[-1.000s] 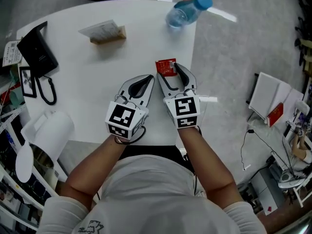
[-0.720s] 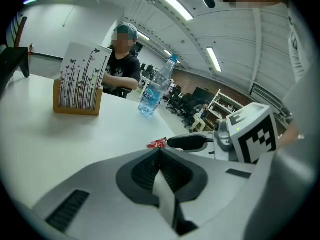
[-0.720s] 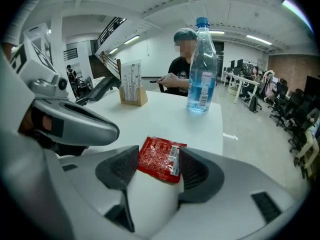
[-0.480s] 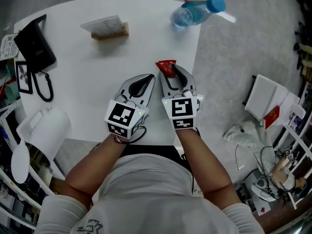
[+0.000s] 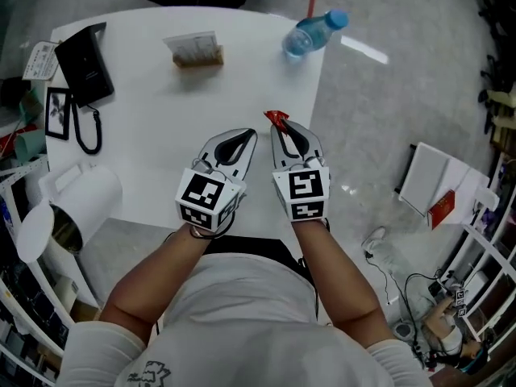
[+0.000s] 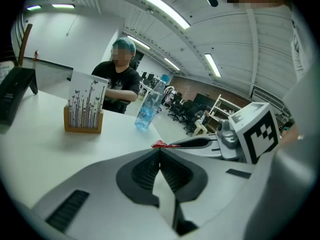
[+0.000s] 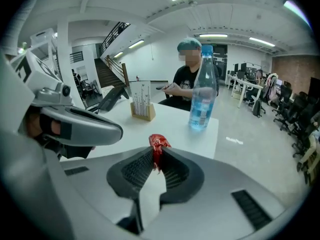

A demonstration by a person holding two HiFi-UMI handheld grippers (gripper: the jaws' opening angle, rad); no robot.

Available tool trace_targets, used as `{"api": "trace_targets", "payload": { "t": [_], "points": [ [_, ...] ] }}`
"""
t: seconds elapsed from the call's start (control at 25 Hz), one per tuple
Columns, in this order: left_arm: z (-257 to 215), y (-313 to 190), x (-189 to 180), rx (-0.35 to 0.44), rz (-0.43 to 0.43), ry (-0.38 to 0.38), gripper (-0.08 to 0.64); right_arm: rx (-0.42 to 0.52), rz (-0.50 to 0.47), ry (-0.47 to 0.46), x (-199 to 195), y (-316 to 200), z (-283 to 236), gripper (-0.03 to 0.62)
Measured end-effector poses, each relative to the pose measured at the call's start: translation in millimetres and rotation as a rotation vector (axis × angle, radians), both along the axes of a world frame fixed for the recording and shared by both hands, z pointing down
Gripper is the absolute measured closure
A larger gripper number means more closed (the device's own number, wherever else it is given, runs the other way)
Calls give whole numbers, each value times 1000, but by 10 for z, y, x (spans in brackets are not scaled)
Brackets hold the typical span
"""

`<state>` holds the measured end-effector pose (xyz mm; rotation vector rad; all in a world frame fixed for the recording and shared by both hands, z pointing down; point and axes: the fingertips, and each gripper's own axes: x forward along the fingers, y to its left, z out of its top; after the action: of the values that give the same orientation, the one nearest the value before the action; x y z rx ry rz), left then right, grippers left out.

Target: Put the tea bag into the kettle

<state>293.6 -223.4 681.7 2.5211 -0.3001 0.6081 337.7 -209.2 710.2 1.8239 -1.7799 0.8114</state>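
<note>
Right tool (image 7: 156,153) closing on the red tea bag (image 7: 159,142) — left tool (image 6: 159,150) pressed together.

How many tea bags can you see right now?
1. The red tea bag is between the jaws of the right tool, which are closing on it, above the white table. No other shows; the kettle's inside is partly hidden.

A white table (image 5: 153,95) with rounded corners stood on a glossy grey floor (image 5: 387,95). Long strip lights (image 6: 165,6) ran across the pale ceiling (image 6: 240,44) — one streak glared back off the floor. Black office chairs (image 7: 295,116) crowded the open room beyond, a dark staircase (image 7: 106,66) climbed behind, and a person (image 7: 187,79) sat at the table's far edge.
</note>
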Motion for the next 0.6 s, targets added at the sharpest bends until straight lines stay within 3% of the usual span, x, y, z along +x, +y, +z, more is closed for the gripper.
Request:
{"api": "trace_targets", "payload": {
  "t": [0.44, 0.6],
  "points": [
    [-1350, 522, -140, 144, -78, 105, 551, 227, -14, 16, -162, 633, -1534, 540],
    [-1906, 566, -100, 247, -96, 164, 551, 360, -19, 48, -58, 743, -2150, 540]
  ]
}}
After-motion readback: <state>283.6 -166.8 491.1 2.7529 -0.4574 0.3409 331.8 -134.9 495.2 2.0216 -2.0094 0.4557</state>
